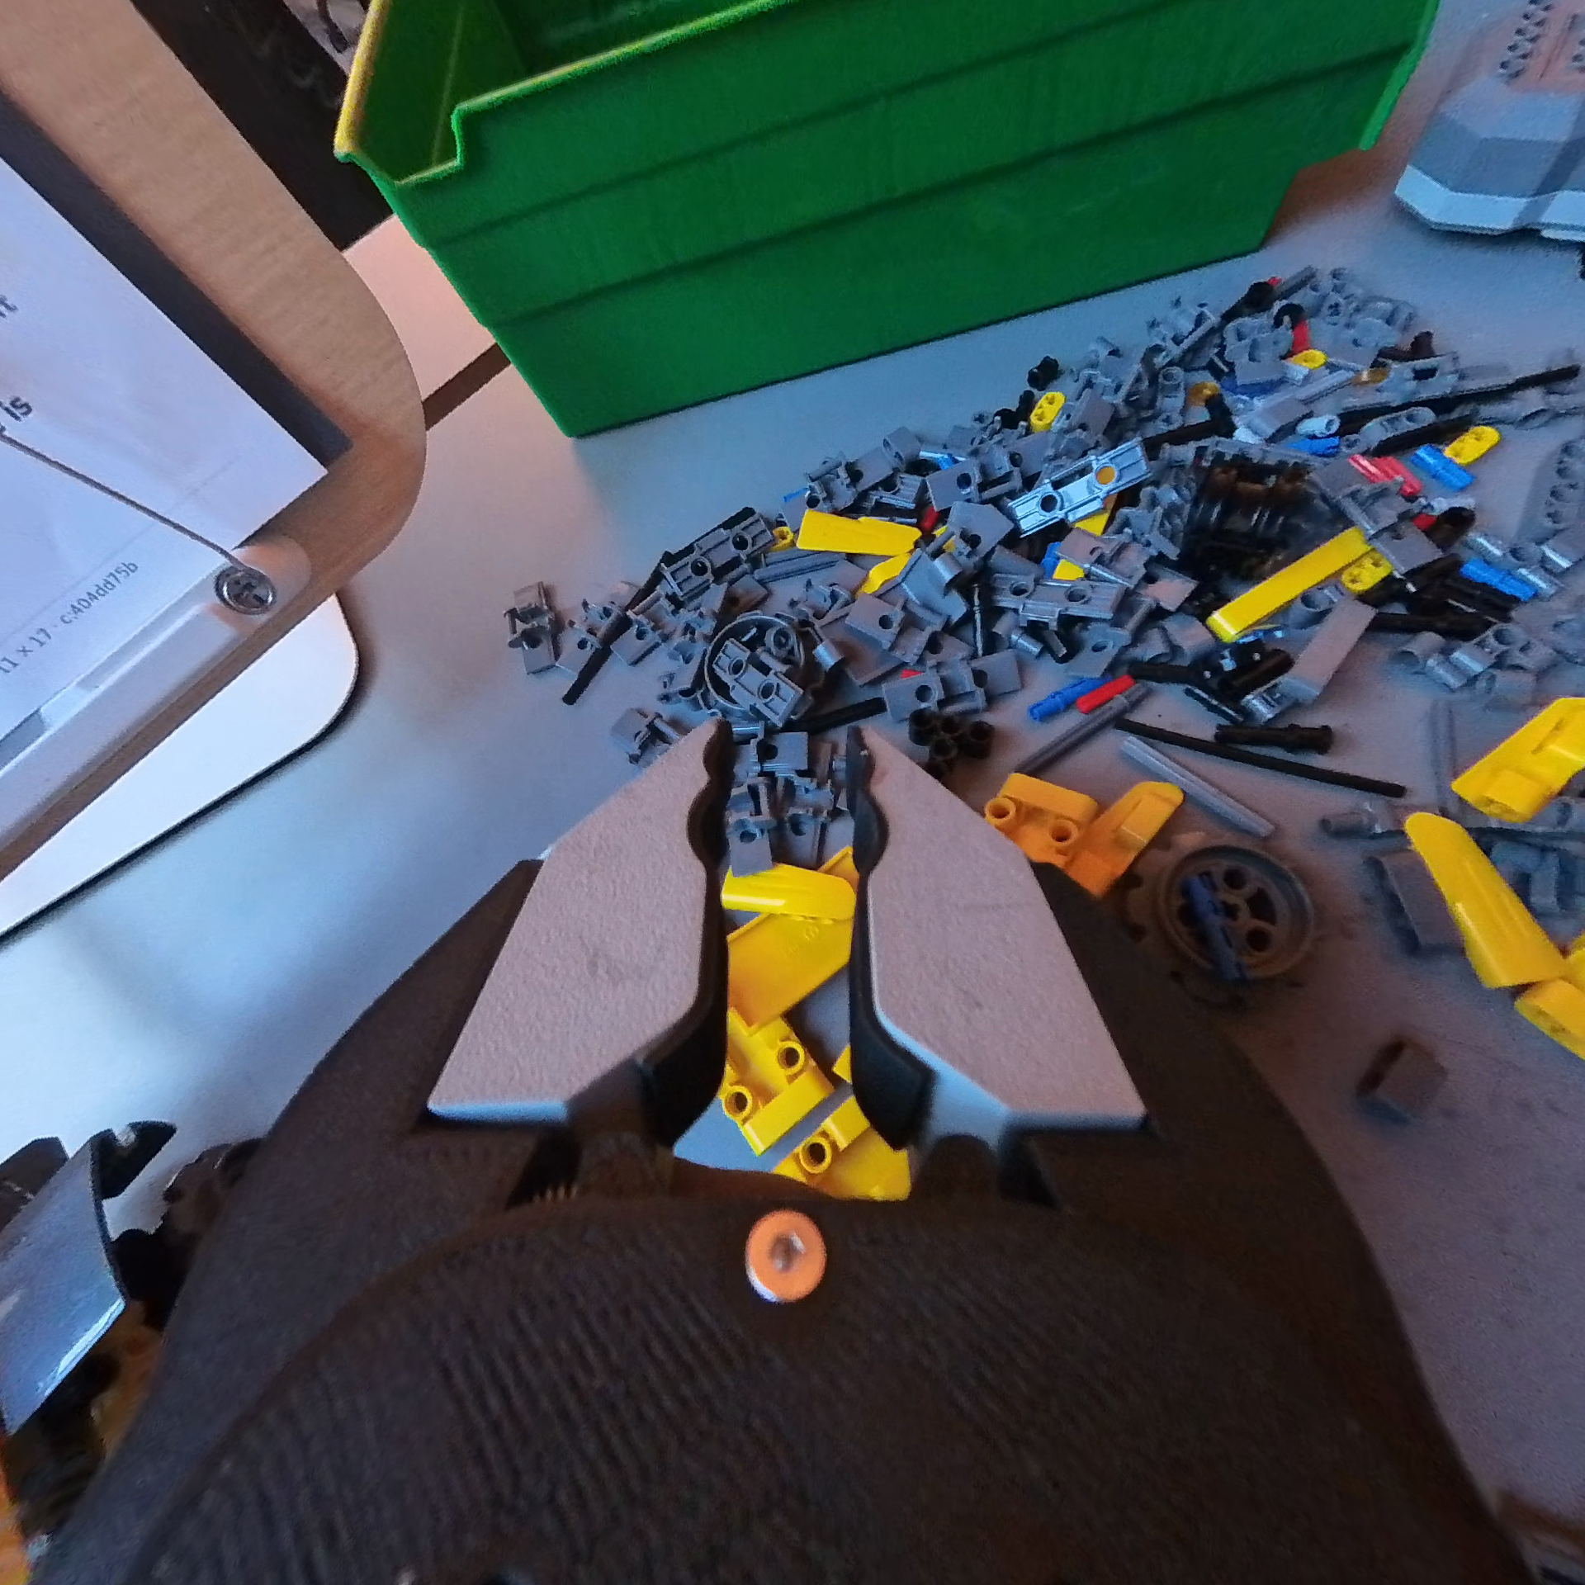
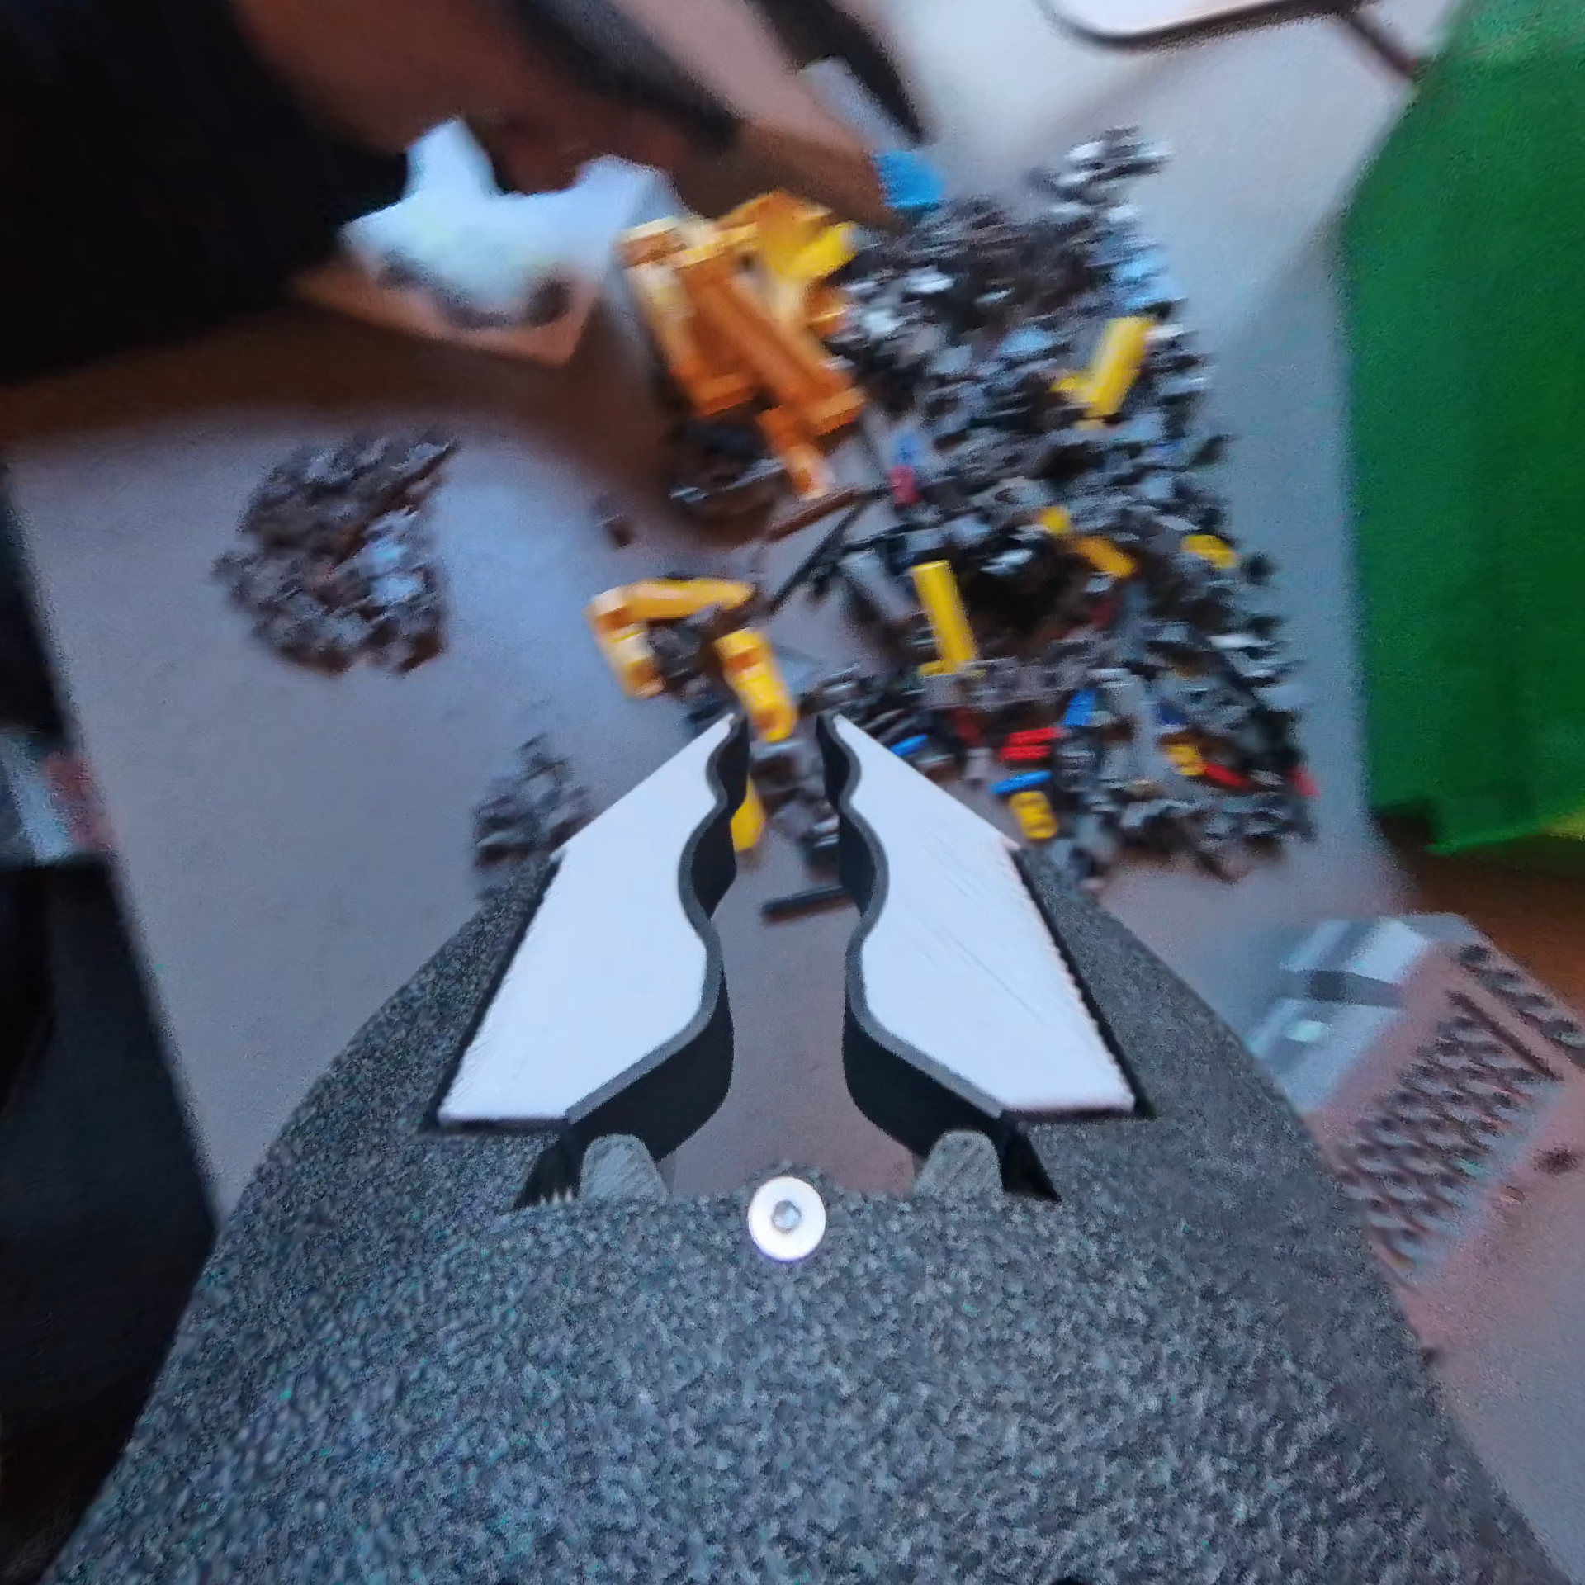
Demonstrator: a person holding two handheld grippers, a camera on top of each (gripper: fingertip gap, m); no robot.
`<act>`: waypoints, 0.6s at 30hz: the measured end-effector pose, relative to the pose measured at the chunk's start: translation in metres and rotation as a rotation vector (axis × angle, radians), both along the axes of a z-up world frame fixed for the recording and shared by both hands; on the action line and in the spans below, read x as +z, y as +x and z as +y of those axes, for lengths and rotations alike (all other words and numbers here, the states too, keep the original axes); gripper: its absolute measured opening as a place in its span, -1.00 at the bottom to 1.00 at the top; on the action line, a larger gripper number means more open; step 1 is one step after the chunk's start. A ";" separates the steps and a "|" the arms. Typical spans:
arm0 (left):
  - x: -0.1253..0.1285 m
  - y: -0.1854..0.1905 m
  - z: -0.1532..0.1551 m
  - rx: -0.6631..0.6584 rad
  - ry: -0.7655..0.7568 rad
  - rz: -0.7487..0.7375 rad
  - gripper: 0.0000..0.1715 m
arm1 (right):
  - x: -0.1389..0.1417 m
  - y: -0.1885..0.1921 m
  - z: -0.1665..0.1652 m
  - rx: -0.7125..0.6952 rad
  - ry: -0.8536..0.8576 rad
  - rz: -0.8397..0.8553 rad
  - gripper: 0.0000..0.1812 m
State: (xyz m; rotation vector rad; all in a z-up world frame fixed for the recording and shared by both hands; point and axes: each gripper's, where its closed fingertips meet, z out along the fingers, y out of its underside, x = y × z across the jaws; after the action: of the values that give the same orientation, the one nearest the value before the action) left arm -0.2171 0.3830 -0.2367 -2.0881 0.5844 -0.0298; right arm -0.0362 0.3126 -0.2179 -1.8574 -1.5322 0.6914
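Left wrist view: left tool (image 1: 787,744) spread over grey pieces (image 1: 776,798); right tool (image 2: 782,729) spread.

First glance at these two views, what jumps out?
The sprawling heap of small grey, black, yellow, red and blue plastic building pieces on the pale grey table. Behind it stands a large bright green plastic bin. Nearest, the left gripper, jaws parted, hovers over flat yellow plastic panels; the right gripper, also parted, faces the heap in a blurred view.
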 end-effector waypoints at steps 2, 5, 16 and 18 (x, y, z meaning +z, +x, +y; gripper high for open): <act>0.000 0.000 0.000 0.001 0.003 0.005 -0.74 | 0.001 -0.004 0.040 -0.153 0.083 0.009 -0.81; -0.003 -0.006 0.001 0.041 -0.015 0.012 -0.77 | 0.013 -0.029 0.067 -0.217 0.099 0.118 -0.81; 0.000 -0.026 0.006 0.140 -0.028 -0.104 -0.82 | 0.037 -0.078 0.114 -0.228 0.058 0.437 -0.81; -0.004 -0.031 0.009 0.168 -0.042 -0.144 -0.83 | 0.028 -0.074 0.109 -0.199 0.041 0.409 -0.82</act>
State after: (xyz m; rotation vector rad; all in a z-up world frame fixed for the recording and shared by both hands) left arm -0.2477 0.3915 -0.2404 -2.1487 0.3229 -0.0957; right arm -0.1103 0.4220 -0.1903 -1.6813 -1.0767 0.8742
